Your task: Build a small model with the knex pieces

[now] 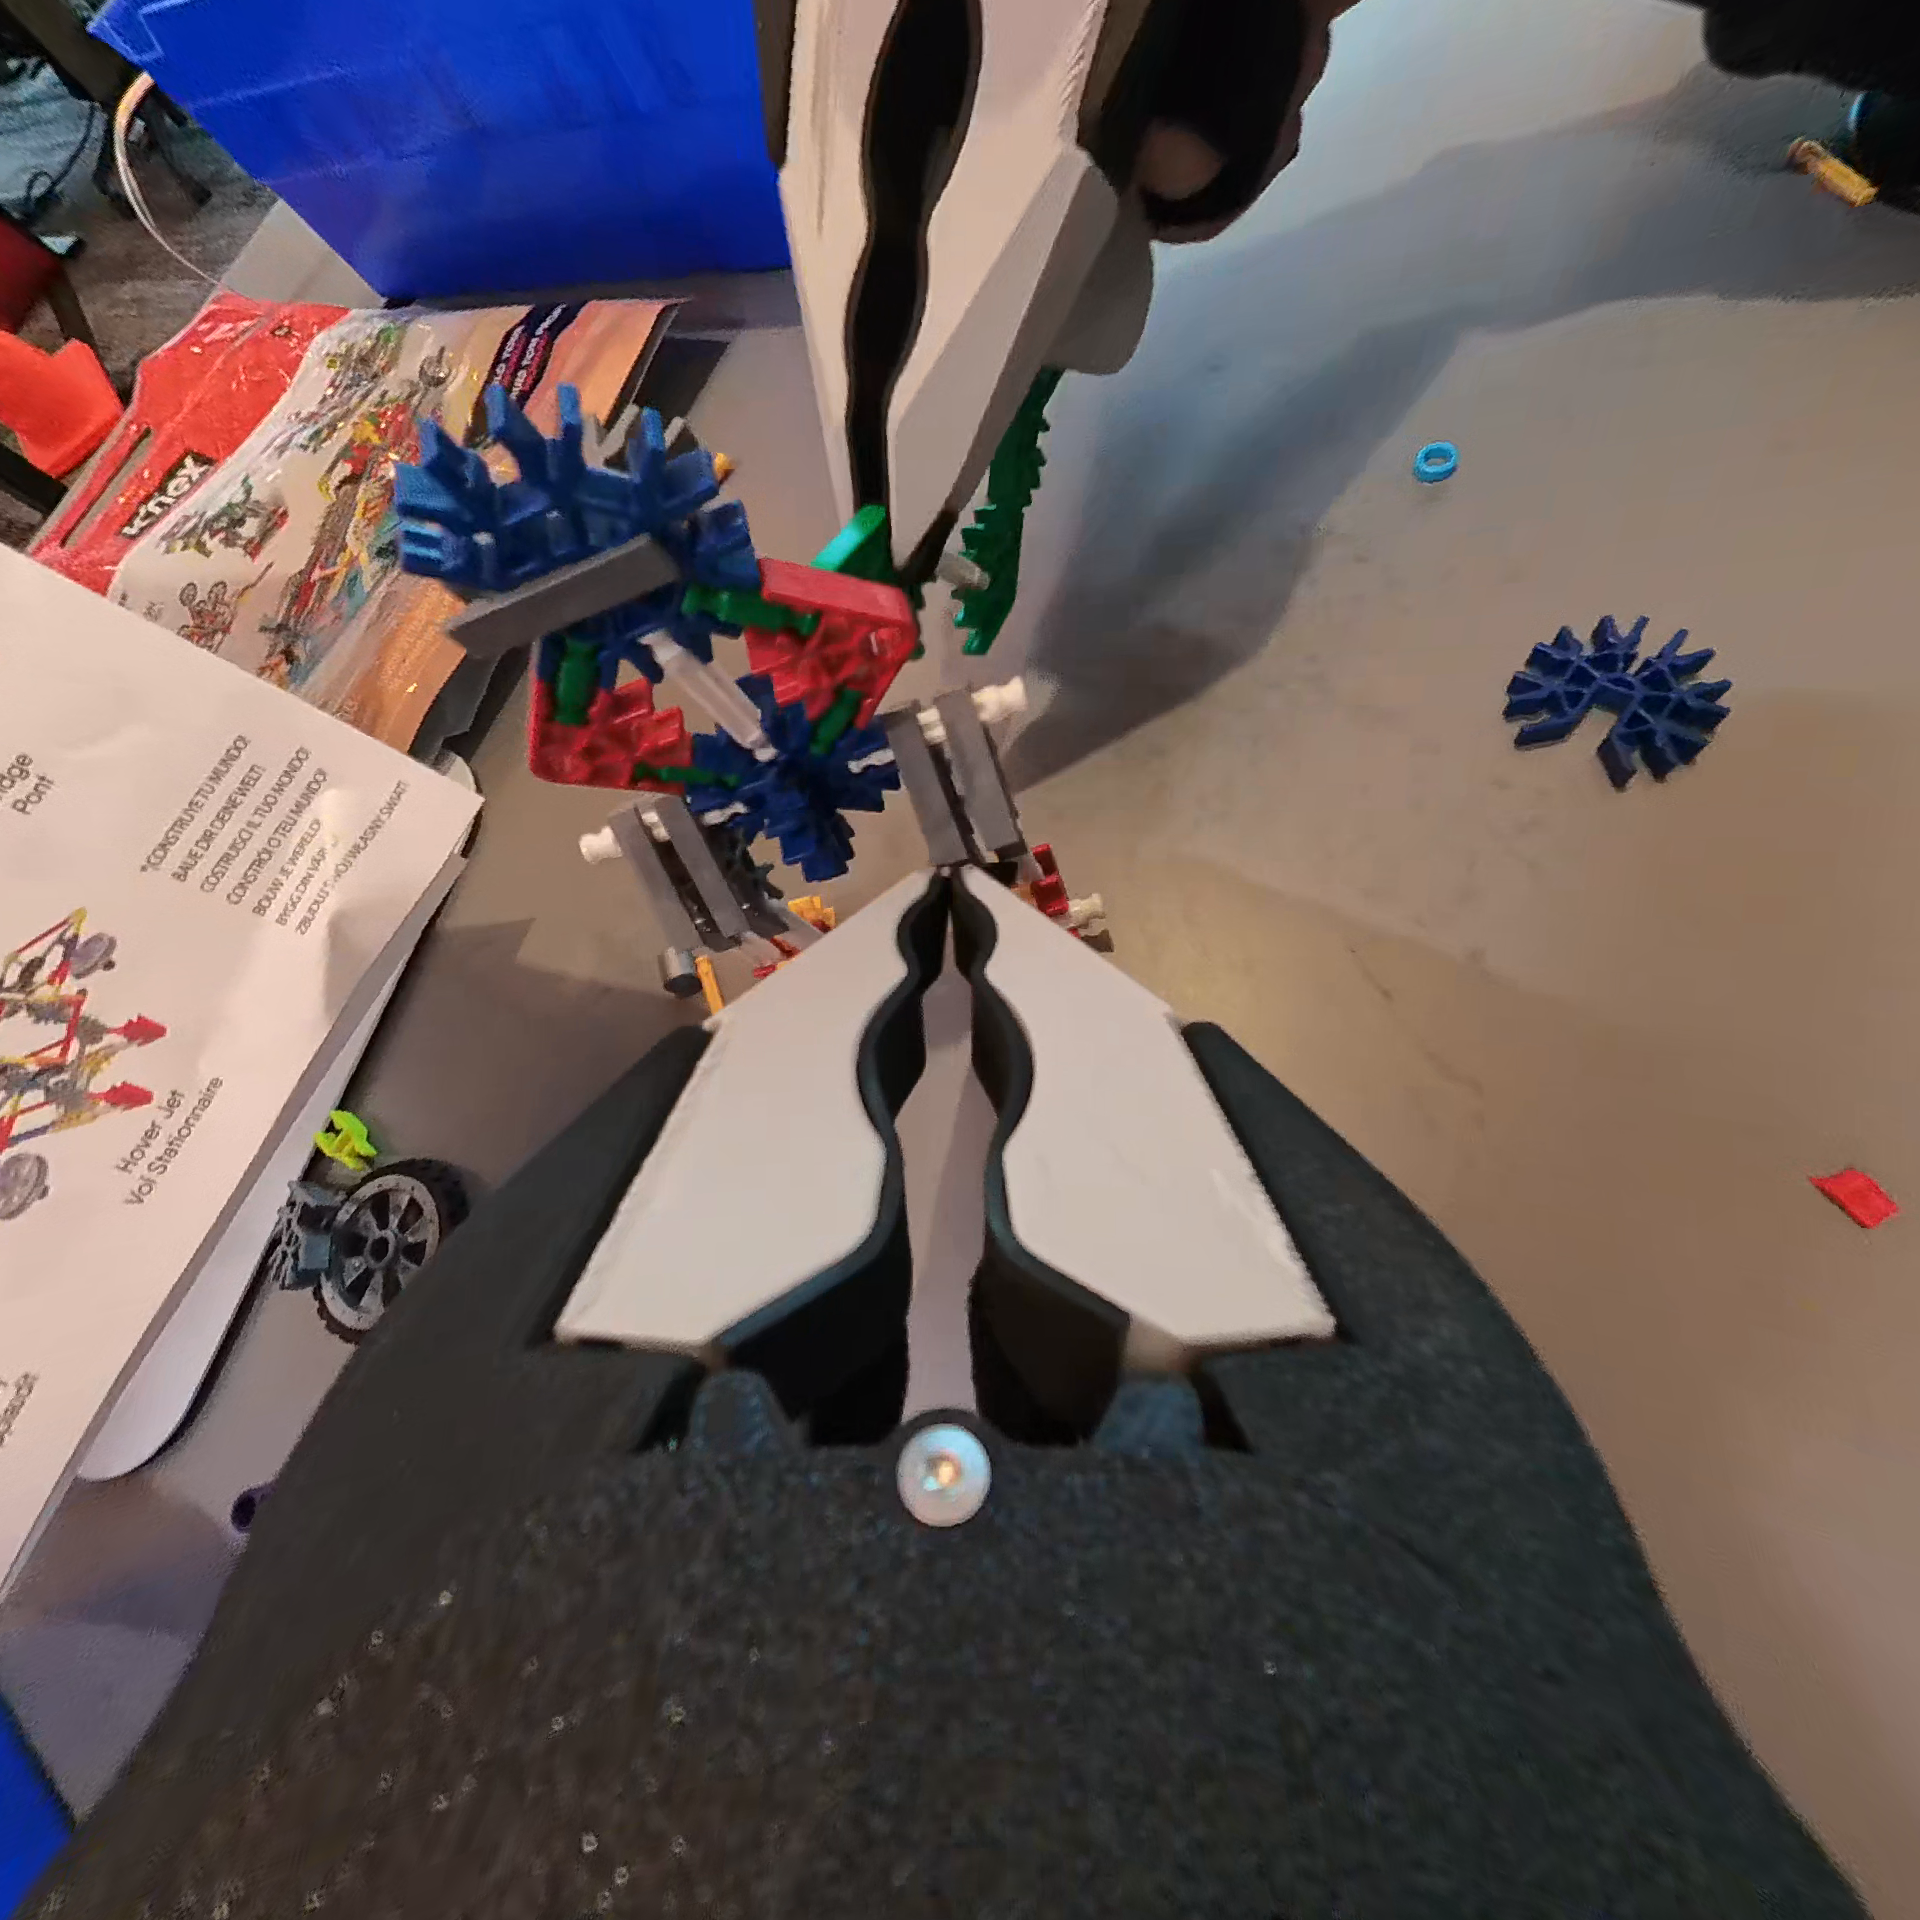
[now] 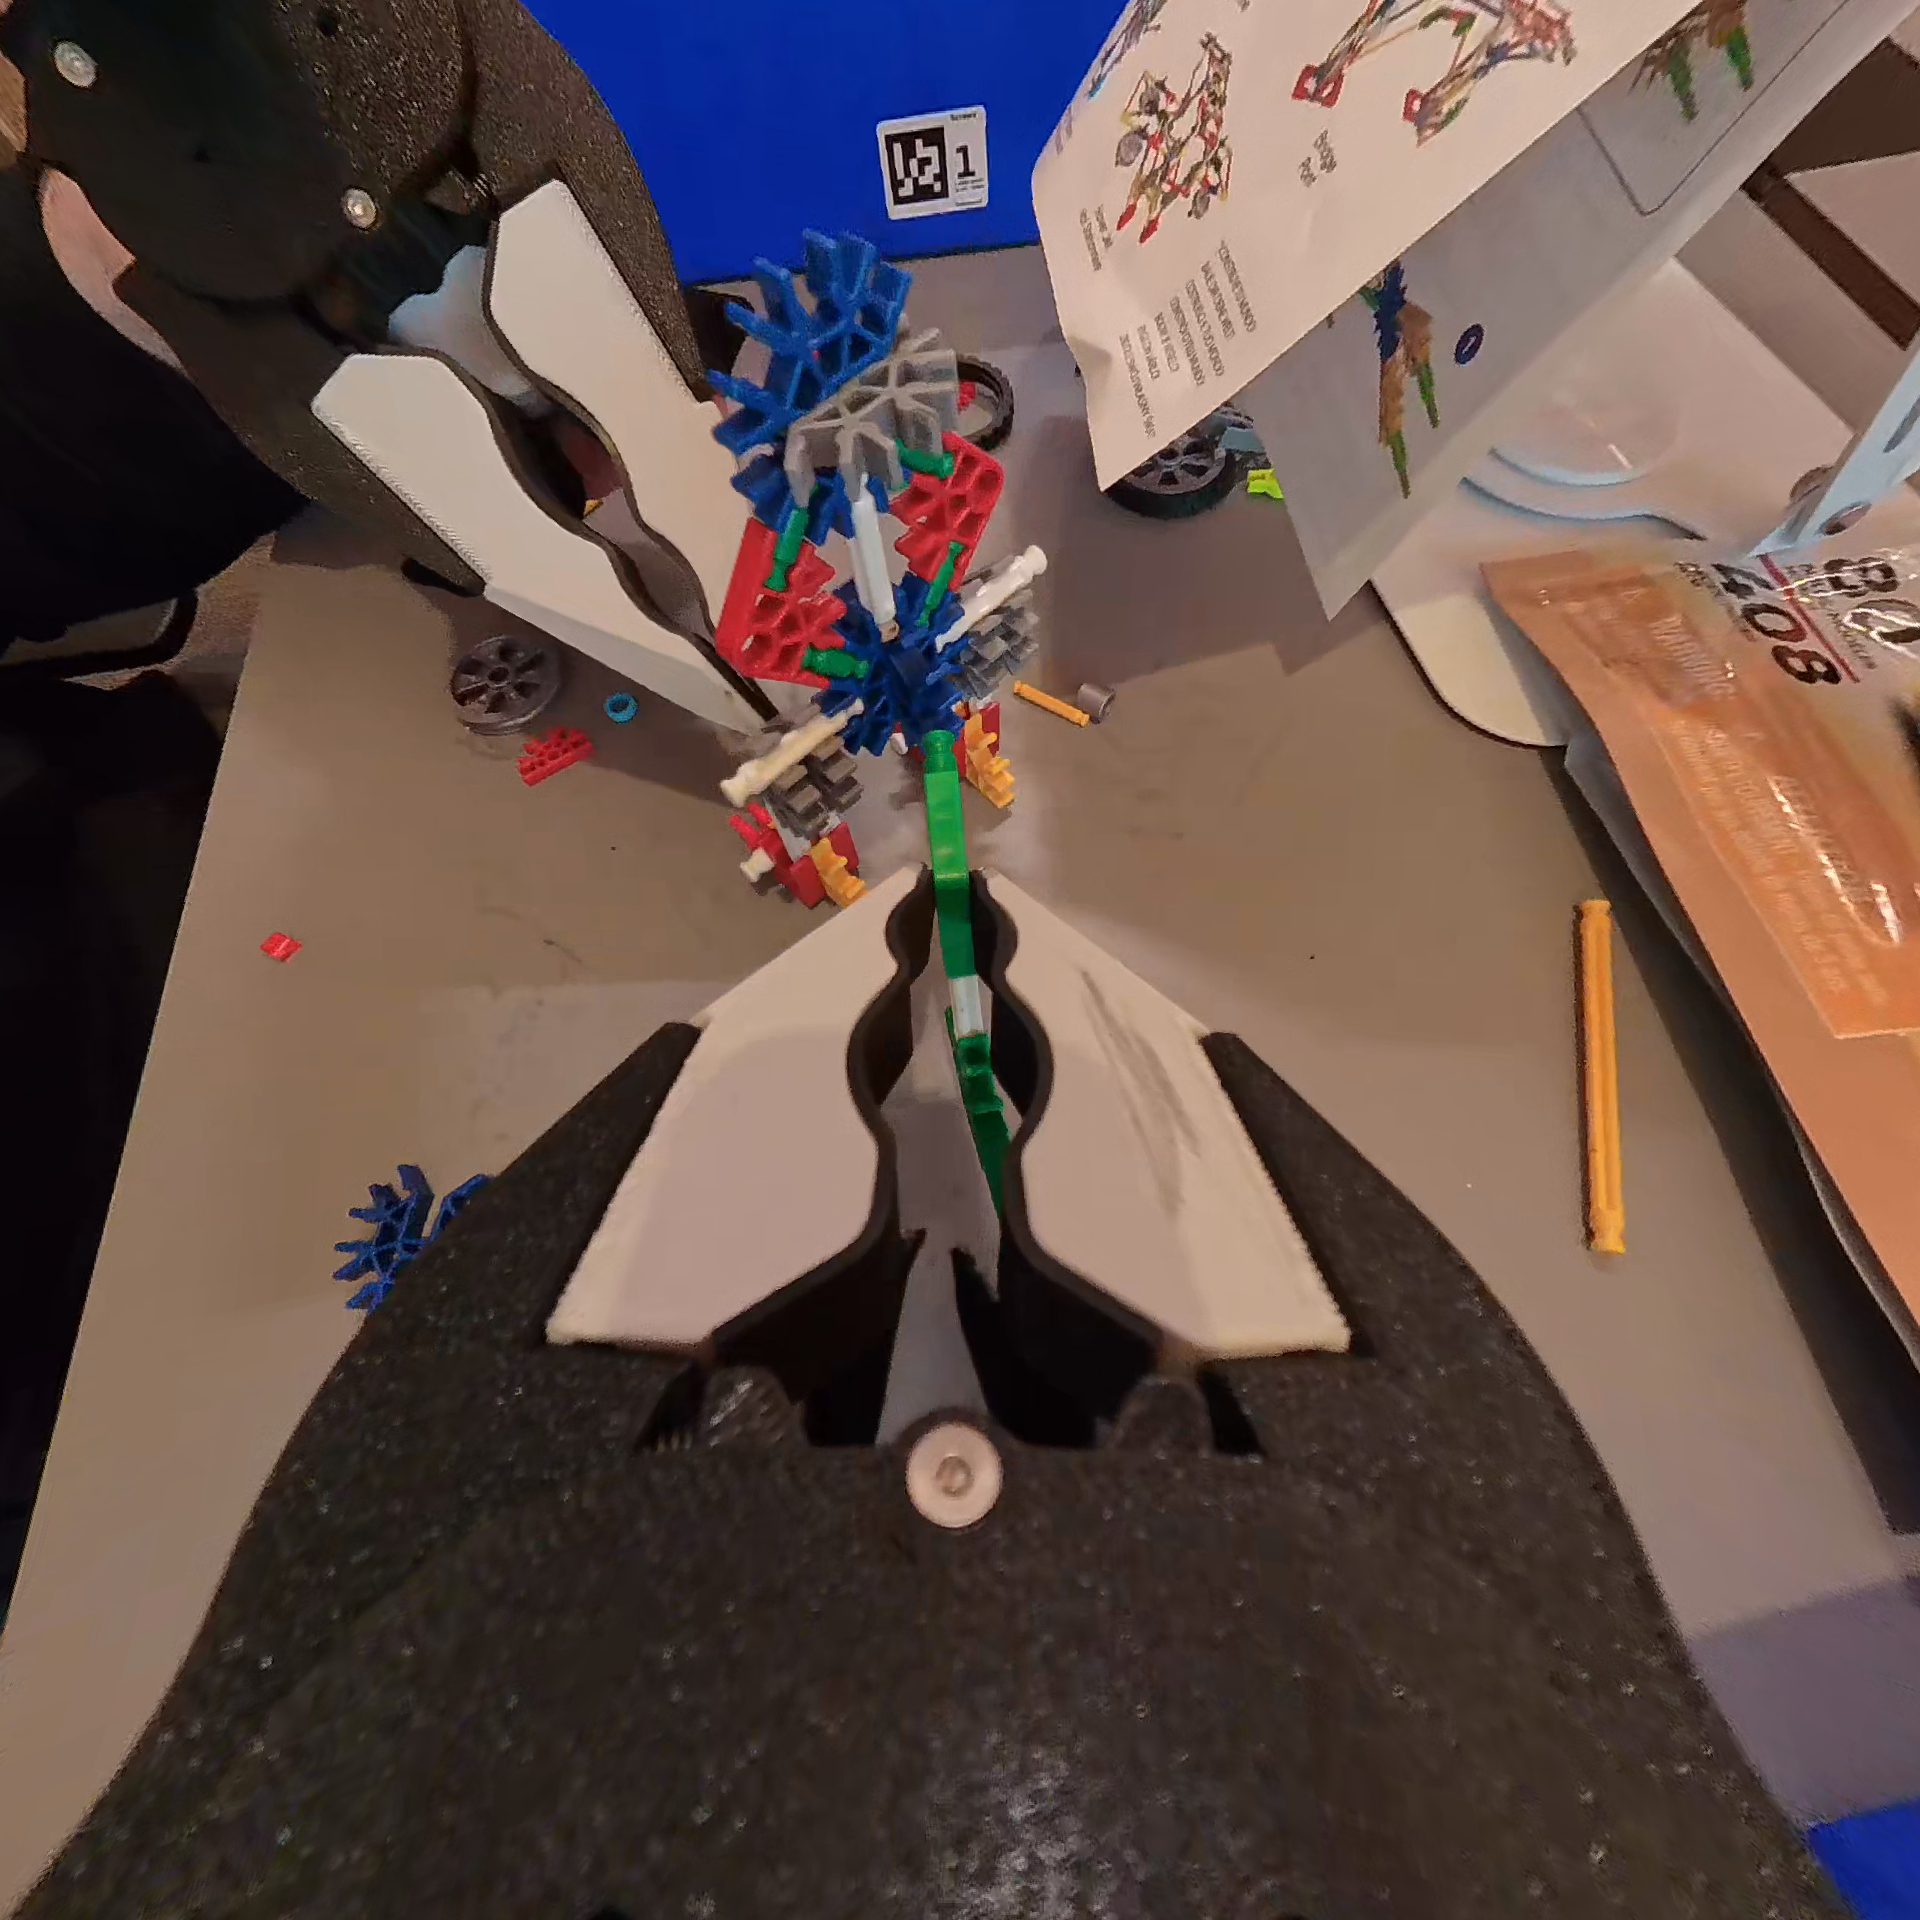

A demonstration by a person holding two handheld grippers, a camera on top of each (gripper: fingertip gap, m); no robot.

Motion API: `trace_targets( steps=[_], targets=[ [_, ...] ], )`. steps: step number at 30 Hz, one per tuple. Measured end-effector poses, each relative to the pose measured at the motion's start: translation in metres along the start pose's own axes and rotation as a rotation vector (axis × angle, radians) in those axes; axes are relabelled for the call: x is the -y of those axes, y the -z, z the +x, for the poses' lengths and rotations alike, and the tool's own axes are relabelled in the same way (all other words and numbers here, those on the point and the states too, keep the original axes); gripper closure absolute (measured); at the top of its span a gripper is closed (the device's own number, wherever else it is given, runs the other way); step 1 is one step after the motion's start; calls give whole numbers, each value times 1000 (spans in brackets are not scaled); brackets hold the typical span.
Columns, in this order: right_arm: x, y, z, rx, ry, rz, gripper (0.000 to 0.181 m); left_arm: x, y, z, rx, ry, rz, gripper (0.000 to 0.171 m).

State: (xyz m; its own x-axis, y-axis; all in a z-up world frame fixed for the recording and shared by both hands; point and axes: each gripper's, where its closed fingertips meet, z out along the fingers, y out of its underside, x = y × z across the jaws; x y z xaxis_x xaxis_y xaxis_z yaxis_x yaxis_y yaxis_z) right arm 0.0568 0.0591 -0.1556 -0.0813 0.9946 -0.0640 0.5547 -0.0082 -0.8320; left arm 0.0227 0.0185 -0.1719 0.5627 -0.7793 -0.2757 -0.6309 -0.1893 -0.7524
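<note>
Right gripper (image 2: 948, 883), white wedge fingers with wavy black pads, pinches a ridged green rod piece (image 2: 951, 831) plugged into the spiky plastic toy model (image 2: 873, 582); left gripper (image 1: 948, 883) clamps shut on the model's grey connector (image 1: 961, 790) above a grey table (image 1: 1455, 987)
</note>
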Motion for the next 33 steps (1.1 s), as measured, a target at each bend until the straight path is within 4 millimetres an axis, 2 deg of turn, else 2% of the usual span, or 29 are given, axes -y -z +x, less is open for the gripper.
trace_targets(
  steps=[6,10,11,13,14,20,21,33],
  targets=[
    [-1,-7,2,43,12,-11,176,-9,5,-3,-8,-68,-29,171],
    [-3,-11,1,68,11,-20,175,-9,14,-25,45,-5,-3,171],
    [-4,-12,1,71,14,-26,175,-5,15,-26,42,21,29,166],
    [-5,-15,-2,79,22,-35,175,4,16,-23,-9,93,85,143],
    [-5,-16,-4,83,28,-38,175,3,15,-24,-9,100,82,142],
    [-3,-26,-15,95,64,-60,175,11,10,-25,-20,100,122,154],
    [-3,-27,-17,97,68,-65,175,12,9,-25,-20,88,122,164],
    [-9,-30,-12,58,20,-117,175,6,15,-26,-135,40,158,165]
  ],
)
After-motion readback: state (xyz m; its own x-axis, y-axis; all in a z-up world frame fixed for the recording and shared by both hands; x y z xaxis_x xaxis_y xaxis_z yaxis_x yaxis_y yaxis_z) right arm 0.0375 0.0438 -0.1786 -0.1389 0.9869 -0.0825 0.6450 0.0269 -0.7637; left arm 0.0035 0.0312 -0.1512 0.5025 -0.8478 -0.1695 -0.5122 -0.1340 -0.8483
